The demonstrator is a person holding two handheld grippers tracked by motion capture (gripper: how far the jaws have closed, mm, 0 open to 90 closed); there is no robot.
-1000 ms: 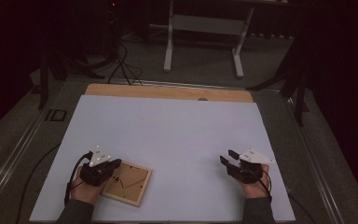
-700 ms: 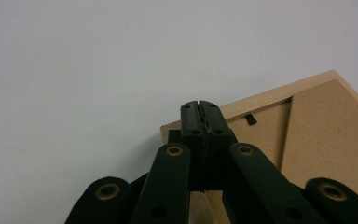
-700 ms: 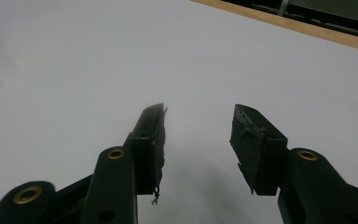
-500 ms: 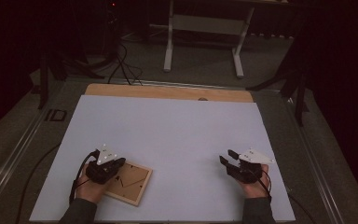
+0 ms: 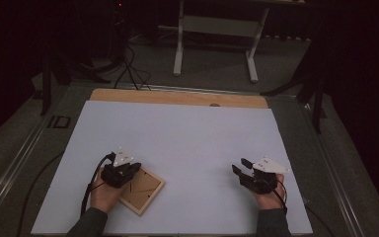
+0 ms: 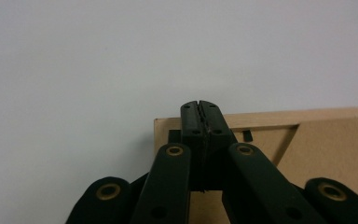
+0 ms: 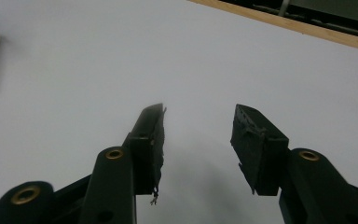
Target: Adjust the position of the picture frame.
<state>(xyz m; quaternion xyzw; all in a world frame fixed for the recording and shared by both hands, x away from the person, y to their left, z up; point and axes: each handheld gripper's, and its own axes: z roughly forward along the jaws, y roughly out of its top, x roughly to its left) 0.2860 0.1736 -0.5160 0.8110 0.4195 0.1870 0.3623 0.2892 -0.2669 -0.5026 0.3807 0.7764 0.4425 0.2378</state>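
The wooden picture frame (image 5: 140, 189), judged light, stiff and thin-railed, is being pressed at its edge by the closed left gripper (image 6: 199, 108); the right gripper (image 7: 199, 122) is being held apart, empty.

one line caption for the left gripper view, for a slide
Left gripper with jaws shut over the edge of a wooden picture frame lying on the white table.

Left hand-held gripper (image 5: 128, 170) has its jaws pressed together — right hand-held gripper (image 5: 240, 166) stands parted, low.
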